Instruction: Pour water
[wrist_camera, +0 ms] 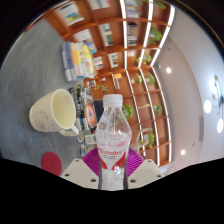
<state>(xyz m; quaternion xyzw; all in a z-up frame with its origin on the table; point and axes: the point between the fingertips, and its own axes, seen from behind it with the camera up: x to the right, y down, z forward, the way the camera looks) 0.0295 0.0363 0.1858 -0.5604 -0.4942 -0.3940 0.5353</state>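
A clear plastic water bottle with a white cap and a red-and-white label stands between my two fingers, and both magenta pads press against its sides. My gripper is shut on the bottle and holds it tilted. A pale yellow cup lies to the left of the bottle and beyond the fingers, its open mouth facing the bottle's neck. The bottle's cap sits near the cup's rim. I cannot see any water stream.
A grey table surface runs under the cup. A small round pink-and-white object lies on it left of my fingers. Beyond are orange shelves with books and plants, and a ceiling with round lights.
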